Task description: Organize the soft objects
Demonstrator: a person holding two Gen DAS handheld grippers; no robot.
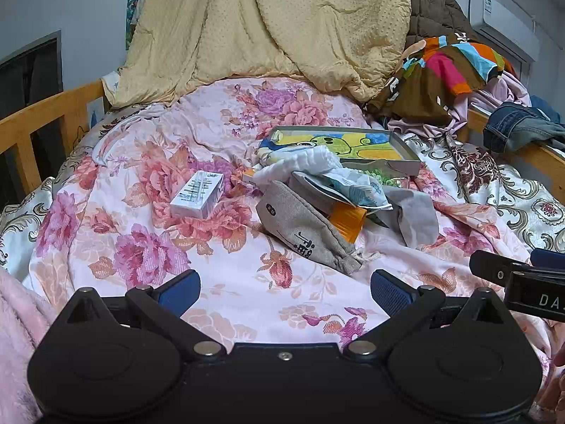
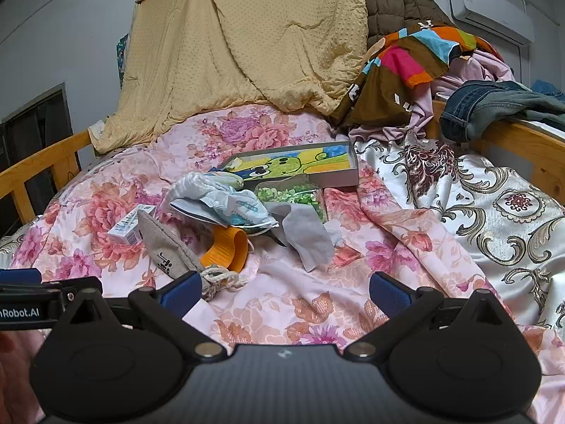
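A heap of small things lies on the floral bed cover: a grey drawstring pouch (image 1: 303, 228) (image 2: 166, 247), a grey sock (image 1: 416, 217) (image 2: 307, 235), a white and blue patterned cloth (image 1: 317, 168) (image 2: 226, 201), and an orange plastic piece (image 1: 348, 221) (image 2: 227, 247). My left gripper (image 1: 286, 291) is open and empty, hovering just in front of the pouch. My right gripper (image 2: 286, 293) is open and empty, in front of the sock and beside the pouch's cord (image 2: 222, 279).
A white carton (image 1: 199, 194) (image 2: 130, 228) lies left of the heap. A shallow grey box with a green cartoon picture (image 1: 339, 141) (image 2: 300, 164) sits behind it. A yellow quilt (image 1: 268, 24), piled clothes (image 2: 416, 60) and wooden rails (image 1: 35, 123) (image 2: 522, 141) border the bed.
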